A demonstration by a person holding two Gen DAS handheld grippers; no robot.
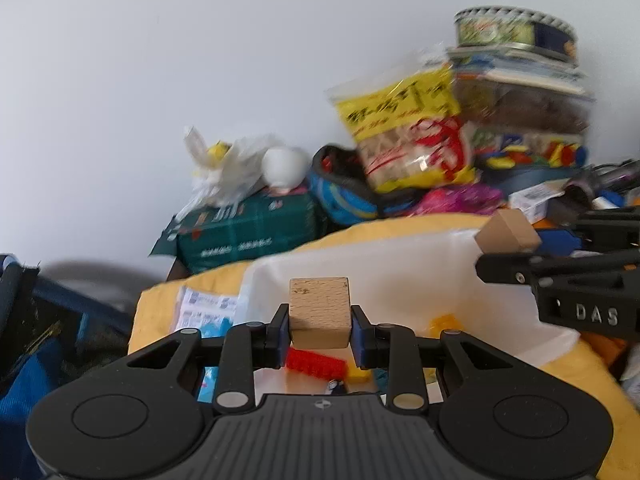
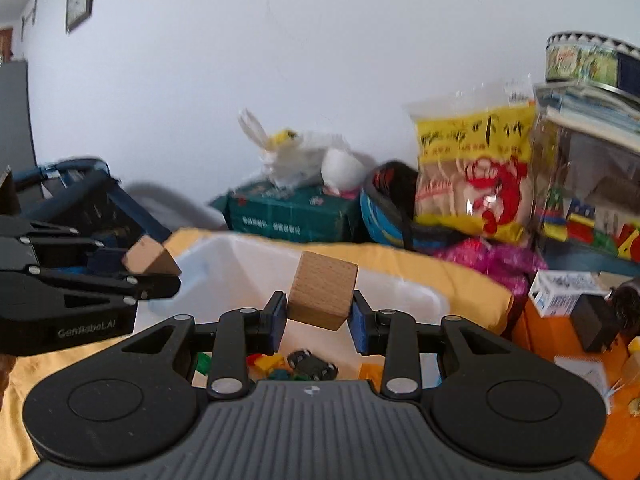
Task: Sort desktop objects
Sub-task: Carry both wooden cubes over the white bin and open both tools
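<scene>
Claws over white bin [image 2: 404,280]: left claw [image 1: 320,330] & right claw [image 2: 320,320] each clamp a wooden cube. Right's cube [image 2: 322,295] sits tilted, held by corners — may slip out early.

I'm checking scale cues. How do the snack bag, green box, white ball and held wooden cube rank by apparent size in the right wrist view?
1. snack bag
2. green box
3. wooden cube, enlarged by nearness
4. white ball
</scene>
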